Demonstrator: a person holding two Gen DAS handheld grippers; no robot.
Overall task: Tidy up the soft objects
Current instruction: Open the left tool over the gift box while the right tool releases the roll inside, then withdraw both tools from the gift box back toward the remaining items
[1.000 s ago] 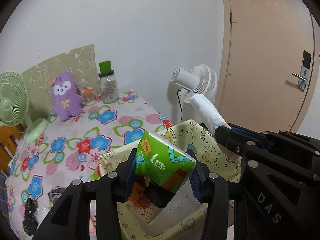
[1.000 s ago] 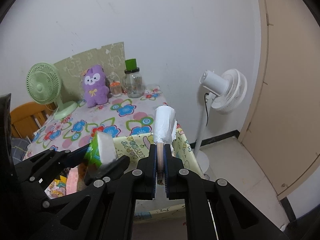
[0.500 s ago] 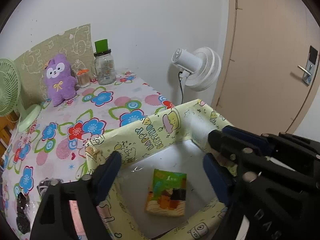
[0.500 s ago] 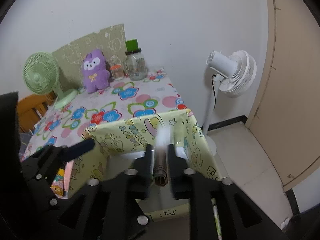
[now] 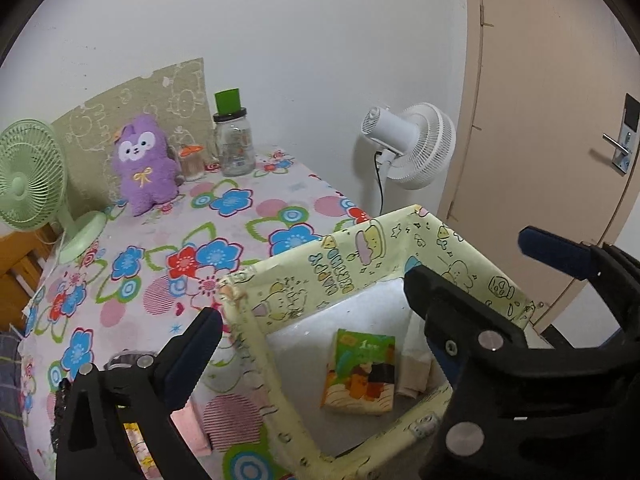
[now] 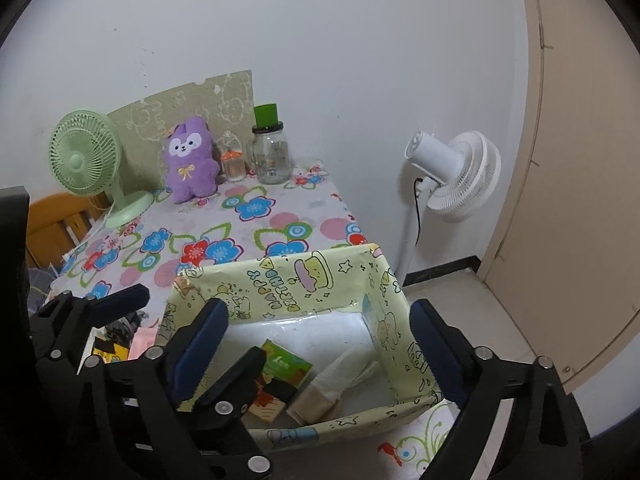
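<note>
I see the box [image 6: 280, 284] wrapped in glossy printed paper, its inside smooth and shiny. The tissue pack [image 5: 362, 372] has glossy plastic film. The purple plush toy [image 5: 143, 164] looks fluffy. My bench [image 5: 240, 220] carries a smooth flowered cloth. The jar [image 6: 272, 156] is clear glass.

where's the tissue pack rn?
Tissue pack lies flat on the floor of the yellow box, left of the rolled cloth, in both wrist views.

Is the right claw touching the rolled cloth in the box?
Apart. The right wrist view shows the right claw open above the box, its jaws having just opened, while the rolled cloth lies on the bottom.
</note>
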